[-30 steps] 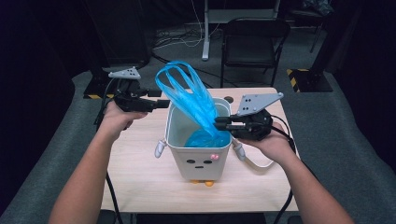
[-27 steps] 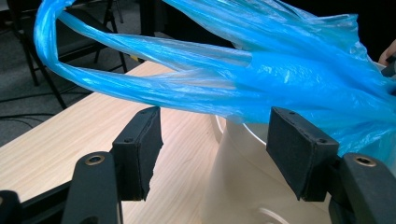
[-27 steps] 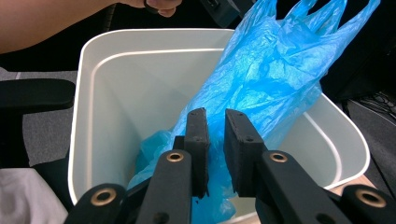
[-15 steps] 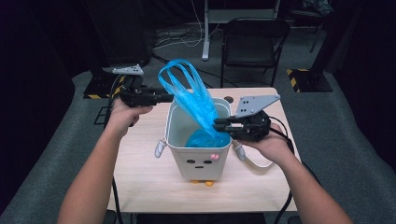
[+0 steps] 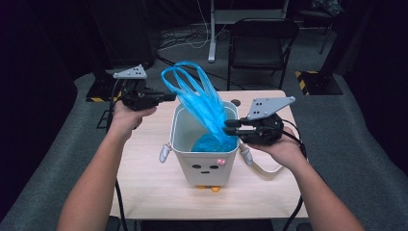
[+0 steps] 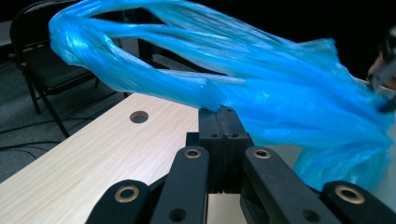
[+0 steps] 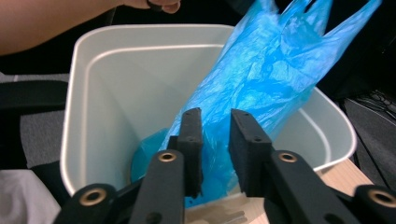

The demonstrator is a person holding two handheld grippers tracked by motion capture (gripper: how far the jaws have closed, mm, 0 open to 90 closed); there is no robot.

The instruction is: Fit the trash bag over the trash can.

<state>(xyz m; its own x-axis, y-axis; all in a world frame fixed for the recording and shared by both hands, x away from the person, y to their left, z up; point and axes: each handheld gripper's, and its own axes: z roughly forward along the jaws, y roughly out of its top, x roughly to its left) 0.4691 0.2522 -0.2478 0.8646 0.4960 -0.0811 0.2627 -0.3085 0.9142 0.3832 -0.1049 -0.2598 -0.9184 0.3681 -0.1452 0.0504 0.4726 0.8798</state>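
Observation:
A blue plastic bag (image 5: 204, 103) rises out of a white bin (image 5: 204, 159) with a small face on its front; the bag's bottom lies inside. My left gripper (image 5: 168, 96) is left of the bin at the bag's handle loops. In the left gripper view its jaws have just closed together, shut (image 6: 222, 114) on the edge of a handle strip of the bag (image 6: 280, 93). My right gripper (image 5: 228, 127) is at the bin's right rim. Its jaws (image 7: 215, 114) have just been opening and stand slightly apart, with the bag (image 7: 261, 70) hanging between them over the bin (image 7: 116, 93).
The bin stands mid-way on a light wooden table (image 5: 144, 163) with a round hole (image 6: 138, 116) near its far edge. A black folding chair (image 5: 262, 43) stands behind the table. Grey floor lies on both sides.
The left jaws have closed at the bag's handle. The right jaws have parted a little around the bag. Both hands stay about where they were.

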